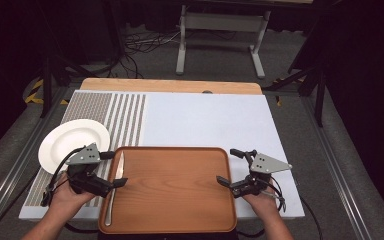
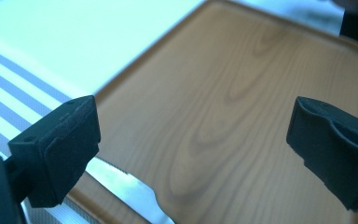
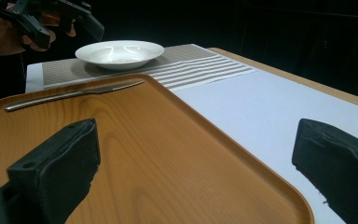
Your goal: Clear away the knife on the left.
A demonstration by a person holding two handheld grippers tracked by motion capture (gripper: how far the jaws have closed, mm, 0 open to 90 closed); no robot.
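Left claw (image 1: 115, 169) gapes empty above the knife (image 1: 116, 186) on the tray (image 1: 180, 200) — right claw (image 1: 232, 166) likewise spread, holding nothing.

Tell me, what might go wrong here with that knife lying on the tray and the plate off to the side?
The knife lies along the raised left edge of the wooden tray, so it could slide or roll if the tray is bumped. The left gripper hangs open right above it; a low move might knock it off. The white plate sits close behind that hand, so a backward swing could strike it. The right gripper is open over the tray's right edge.
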